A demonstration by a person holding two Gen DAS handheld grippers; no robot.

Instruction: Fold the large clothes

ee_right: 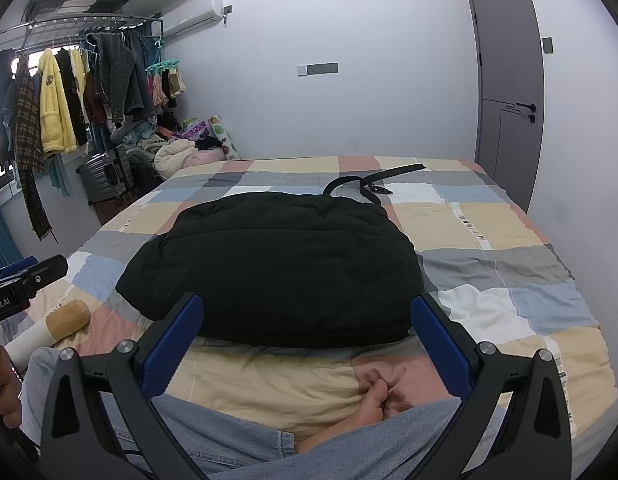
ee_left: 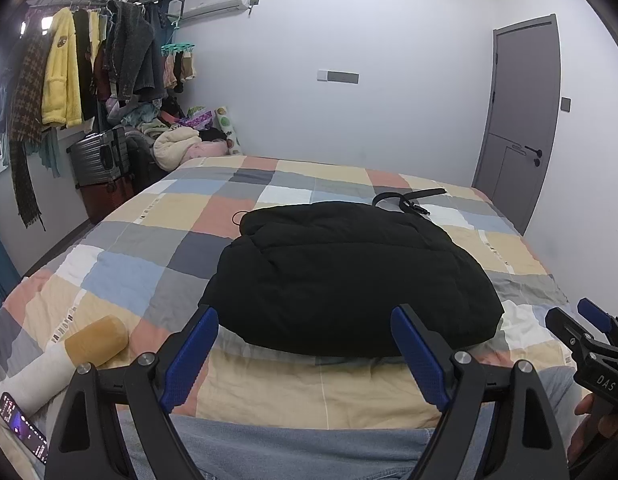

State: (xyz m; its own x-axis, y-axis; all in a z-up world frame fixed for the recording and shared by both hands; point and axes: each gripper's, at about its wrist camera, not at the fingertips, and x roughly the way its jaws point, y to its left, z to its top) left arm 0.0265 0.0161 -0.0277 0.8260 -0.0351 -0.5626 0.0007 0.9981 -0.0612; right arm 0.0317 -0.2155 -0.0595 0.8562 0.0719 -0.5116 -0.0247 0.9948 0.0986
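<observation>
A black padded coat lies folded in a thick bundle on the checked bedspread; it also shows in the right wrist view. A black belt lies just behind it, also seen in the right wrist view. My left gripper is open and empty, held just short of the coat's near edge. My right gripper is open and empty at the same near edge; it shows at the right edge of the left wrist view.
A cylinder pillow and a phone lie at the near left. The person's jeans-clad legs and bare foot rest on the bed. A clothes rack, suitcases and a door stand beyond.
</observation>
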